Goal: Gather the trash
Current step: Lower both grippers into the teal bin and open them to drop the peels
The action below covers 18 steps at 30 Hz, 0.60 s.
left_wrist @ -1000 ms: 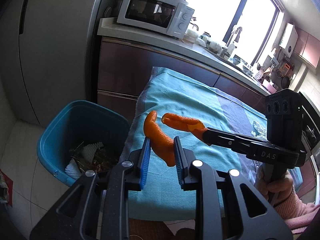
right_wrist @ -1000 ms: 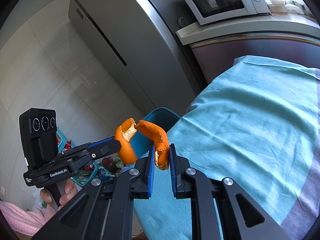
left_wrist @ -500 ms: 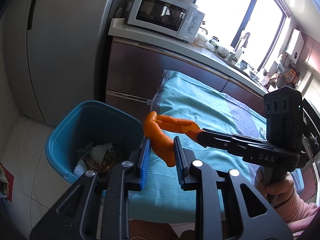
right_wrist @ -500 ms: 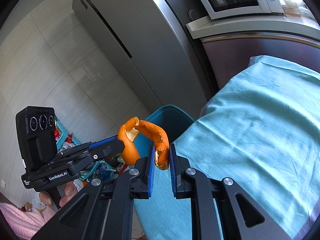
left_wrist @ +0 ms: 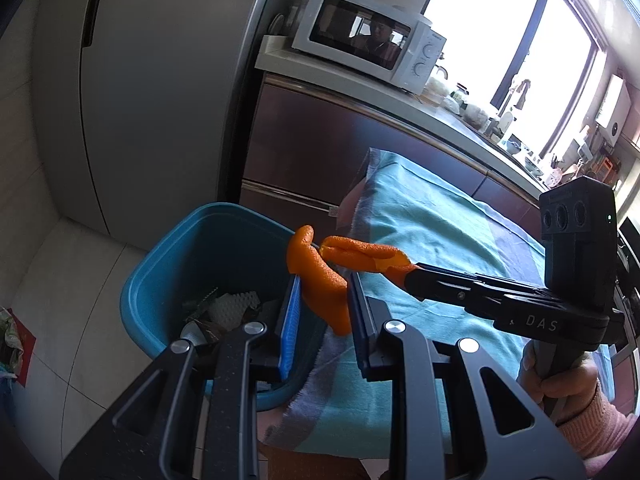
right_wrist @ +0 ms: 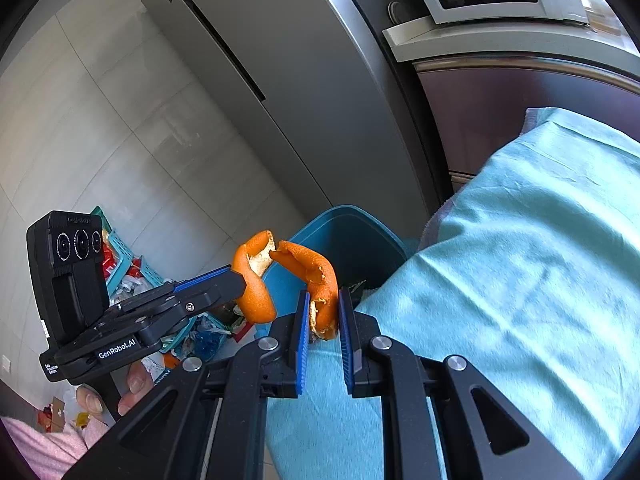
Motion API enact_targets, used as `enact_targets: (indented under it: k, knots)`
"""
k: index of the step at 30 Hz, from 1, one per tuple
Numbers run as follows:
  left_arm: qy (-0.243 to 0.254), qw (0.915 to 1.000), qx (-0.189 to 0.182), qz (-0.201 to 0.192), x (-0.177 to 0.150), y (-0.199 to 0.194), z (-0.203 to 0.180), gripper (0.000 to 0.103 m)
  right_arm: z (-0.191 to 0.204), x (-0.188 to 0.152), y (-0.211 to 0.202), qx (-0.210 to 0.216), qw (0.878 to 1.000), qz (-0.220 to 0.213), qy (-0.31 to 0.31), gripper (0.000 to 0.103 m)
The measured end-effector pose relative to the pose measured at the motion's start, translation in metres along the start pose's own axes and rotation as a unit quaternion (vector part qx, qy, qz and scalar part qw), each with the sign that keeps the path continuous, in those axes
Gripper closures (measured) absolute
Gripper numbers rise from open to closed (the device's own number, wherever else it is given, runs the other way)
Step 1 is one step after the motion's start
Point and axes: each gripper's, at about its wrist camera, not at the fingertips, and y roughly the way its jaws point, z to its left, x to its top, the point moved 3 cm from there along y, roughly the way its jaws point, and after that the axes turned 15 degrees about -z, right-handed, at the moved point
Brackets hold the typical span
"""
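- The left gripper point(left_wrist: 322, 304) is clenched on a piece of orange peel point(left_wrist: 318, 280); the peel stands up between its blue pads.
- The right gripper point(right_wrist: 323, 316) is clenched on a second piece of orange peel point(right_wrist: 316, 276), which curls up and to the left from its pads.
- The tips of the two peels come very close together in the air; I cannot tell if they touch.
- In the left wrist view the right gripper point(left_wrist: 412, 276) reaches in from the right, and its peel point(left_wrist: 360, 256) points to the left.
- In the right wrist view the left gripper point(right_wrist: 236, 280) reaches in from the left with its peel point(right_wrist: 252, 280).
- Both peels are in the air near the right edge of a blue bin point(left_wrist: 168, 264), beside the left end of the table.
- The bin stands on the floor just beside the table and holds white foam and other trash point(left_wrist: 228, 308).
- A light blue cloth point(right_wrist: 520, 264) covers the table.
- A grey fridge point(left_wrist: 152, 80) stands far behind the bin, and a white microwave point(left_wrist: 368, 36) sits on the counter to its right.
- A hand point(left_wrist: 560, 380) with a pink sleeve holds the handle of the right gripper.
- More trash point(right_wrist: 132, 272) lies on the floor at the far left, in the right wrist view.
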Motion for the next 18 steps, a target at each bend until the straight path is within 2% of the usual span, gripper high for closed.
enact_targets:
  k: [18]
  knots:
    - [-0.019, 0.9993, 0.028, 0.014, -0.005, 0.029, 0.025, 0.079, 0.009, 0.002, 0.037, -0.016, 0.999, 0.035, -0.015, 0.09]
